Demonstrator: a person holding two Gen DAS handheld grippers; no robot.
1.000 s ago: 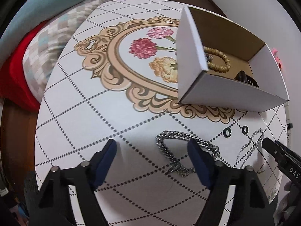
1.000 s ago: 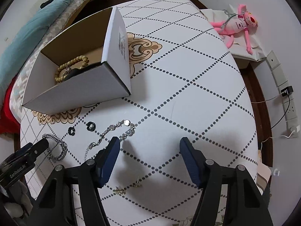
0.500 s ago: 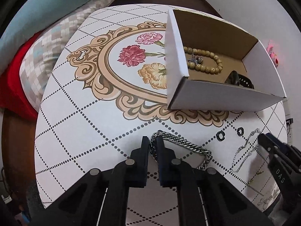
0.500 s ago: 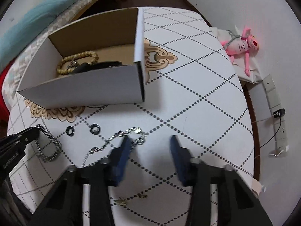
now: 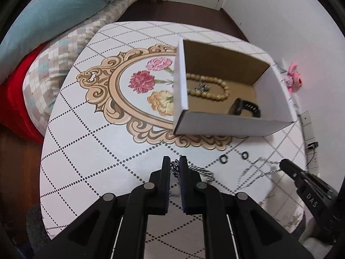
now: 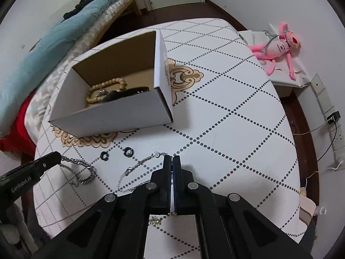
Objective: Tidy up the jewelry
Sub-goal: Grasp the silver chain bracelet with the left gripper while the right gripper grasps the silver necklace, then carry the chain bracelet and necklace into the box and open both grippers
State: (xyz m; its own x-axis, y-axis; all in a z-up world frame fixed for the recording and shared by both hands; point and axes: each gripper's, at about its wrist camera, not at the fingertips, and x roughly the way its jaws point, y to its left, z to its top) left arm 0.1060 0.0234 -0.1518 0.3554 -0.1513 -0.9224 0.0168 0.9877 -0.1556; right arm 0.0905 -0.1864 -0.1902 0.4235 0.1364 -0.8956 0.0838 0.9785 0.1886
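Observation:
My left gripper (image 5: 174, 164) is shut on a thick silver chain bracelet (image 5: 201, 171), which also shows in the right wrist view (image 6: 83, 170). My right gripper (image 6: 172, 160) is shut on a thin silver necklace (image 6: 138, 168), which also shows in the left wrist view (image 5: 256, 170). Both chains are raised a little off the table. An open white cardboard box (image 5: 217, 126) holds a wooden bead bracelet (image 5: 215, 96) and a black watch (image 5: 243, 108). Two small black rings (image 6: 116, 153) lie in front of the box. A small gold piece (image 6: 155, 222) lies under my right gripper.
The round table (image 6: 248, 116) has a dotted diamond pattern and a floral medallion (image 5: 138, 86). A bed with a blue quilt (image 5: 54, 15) is at the left. A pink plush toy (image 6: 278, 47) lies on the floor at the right, near wall sockets and cables.
Both grippers have closed, the left on the thick chain and the right on the thin necklace. Both have pulled up and back from the table with their chains.

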